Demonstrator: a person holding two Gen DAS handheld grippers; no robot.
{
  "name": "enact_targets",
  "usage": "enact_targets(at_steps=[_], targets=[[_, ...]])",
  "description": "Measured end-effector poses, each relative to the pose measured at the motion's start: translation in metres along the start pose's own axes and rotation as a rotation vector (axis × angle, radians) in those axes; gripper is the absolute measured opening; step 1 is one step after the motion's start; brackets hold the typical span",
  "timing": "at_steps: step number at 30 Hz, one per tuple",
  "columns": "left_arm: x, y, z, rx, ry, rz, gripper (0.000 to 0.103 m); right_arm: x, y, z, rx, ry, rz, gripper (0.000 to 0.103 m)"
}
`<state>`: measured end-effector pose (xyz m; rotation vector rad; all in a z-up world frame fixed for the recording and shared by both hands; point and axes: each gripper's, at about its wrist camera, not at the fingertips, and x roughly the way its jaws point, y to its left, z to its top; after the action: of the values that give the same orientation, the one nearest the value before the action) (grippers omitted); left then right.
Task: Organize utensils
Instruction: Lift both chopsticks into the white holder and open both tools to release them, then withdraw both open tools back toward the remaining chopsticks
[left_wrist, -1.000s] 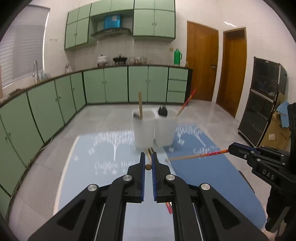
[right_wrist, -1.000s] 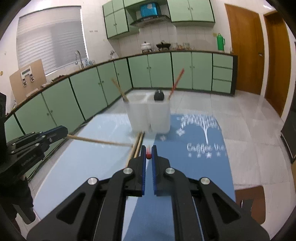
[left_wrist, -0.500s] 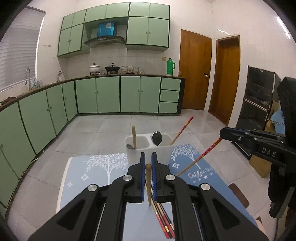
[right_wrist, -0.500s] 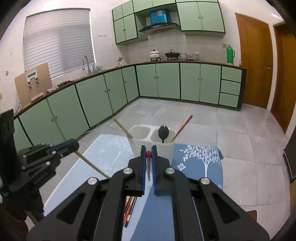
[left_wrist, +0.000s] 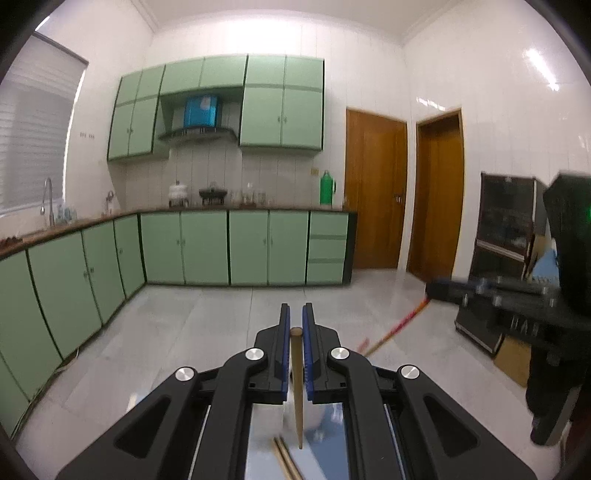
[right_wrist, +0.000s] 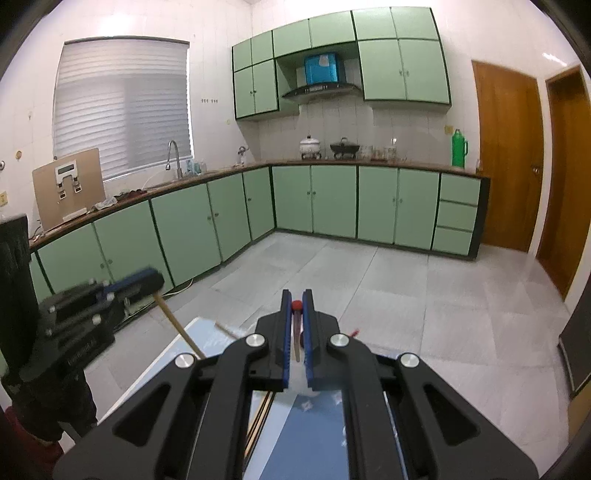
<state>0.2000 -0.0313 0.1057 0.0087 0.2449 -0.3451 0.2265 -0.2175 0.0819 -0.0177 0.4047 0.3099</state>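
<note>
My left gripper (left_wrist: 296, 323) is shut on a wooden chopstick (left_wrist: 296, 384) that hangs down between its fingers, high above the table. My right gripper (right_wrist: 296, 301) is shut on a red chopstick (right_wrist: 296, 332) with a red knob at its top. The left gripper also shows in the right wrist view (right_wrist: 147, 280), and the right gripper in the left wrist view (left_wrist: 436, 290). The white utensil holder (right_wrist: 301, 384) is mostly hidden behind the right gripper's fingers. Loose chopsticks (left_wrist: 282, 458) lie on the blue mat (right_wrist: 314, 435) below.
Green base cabinets (left_wrist: 207, 251) run along the far and left walls under a counter with pots. Two wooden doors (left_wrist: 376, 199) stand at the right. A black cabinet (left_wrist: 506, 236) stands by the right wall. The tiled floor (right_wrist: 406, 280) spreads beyond the table.
Both grippers have risen and tilted up with their chopsticks. The holder and mat have dropped to the bottom of both views, mostly behind the fingers.
</note>
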Motion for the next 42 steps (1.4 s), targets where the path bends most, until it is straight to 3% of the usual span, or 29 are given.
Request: enact_targets(at_steps=[7, 13, 19, 22, 34, 42], targets=[[0.041, 0.012, 0.03, -0.005, -0.093, 0.056, 0.006, 0.037, -0.011, 0.012, -0.009, 0.037, -0.029, 0.005], [0.084, 0.025, 0.006, -0.011, -0.038, 0.098, 0.006, 0.081, -0.016, -0.002, 0.001, 0.107, -0.049, 0.005], [0.118, 0.037, -0.019, -0.037, 0.047, 0.089, 0.007, 0.116, -0.011, -0.018, -0.013, 0.174, -0.05, 0.006], [0.123, 0.039, -0.025, -0.053, 0.075, 0.087, 0.014, 0.126, -0.012, -0.023, -0.003, 0.193, -0.042, 0.008], [0.054, 0.04, -0.03, -0.067, 0.048, 0.104, 0.051, 0.067, -0.029, -0.037, 0.03, 0.1, -0.12, 0.042], [0.007, 0.037, -0.092, -0.08, 0.146, 0.159, 0.066, 0.027, -0.021, -0.098, 0.068, 0.114, -0.111, 0.082]])
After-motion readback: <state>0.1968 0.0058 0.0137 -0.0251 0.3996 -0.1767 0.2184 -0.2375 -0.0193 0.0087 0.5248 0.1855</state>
